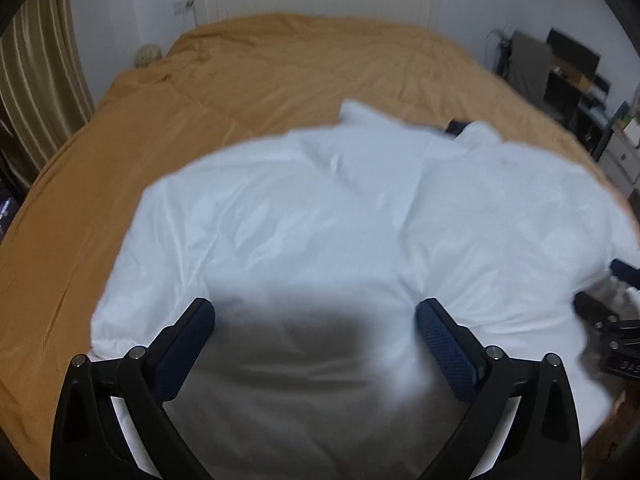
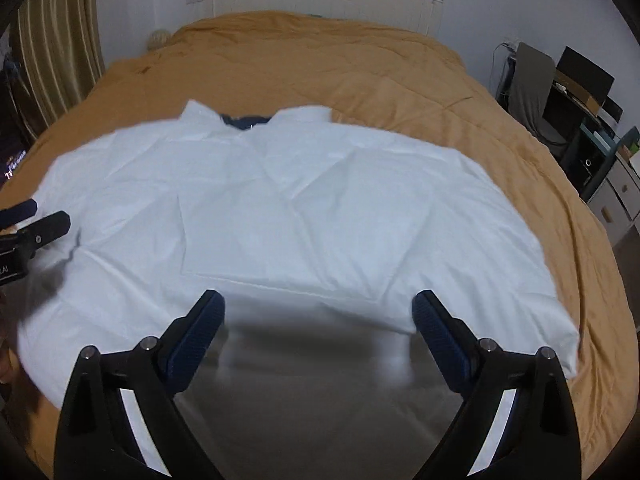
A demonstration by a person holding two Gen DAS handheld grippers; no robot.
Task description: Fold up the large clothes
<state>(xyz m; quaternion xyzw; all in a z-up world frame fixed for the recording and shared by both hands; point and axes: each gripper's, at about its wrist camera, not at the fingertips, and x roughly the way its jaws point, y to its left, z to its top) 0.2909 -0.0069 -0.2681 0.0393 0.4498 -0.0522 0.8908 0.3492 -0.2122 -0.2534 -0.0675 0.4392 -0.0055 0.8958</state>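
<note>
Left gripper and right gripper both angled downward, jaws spread wide.

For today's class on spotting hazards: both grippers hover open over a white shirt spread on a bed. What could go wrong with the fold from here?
1. The white shirt already lies creased and bunched; folding now may lock the wrinkles in.
2. The left gripper and right gripper are open above smooth cloth, so a pinch might also catch the tan bedcover beneath.
3. The collar lies far from both grippers, so an uneven pull may skew the fold.
</note>
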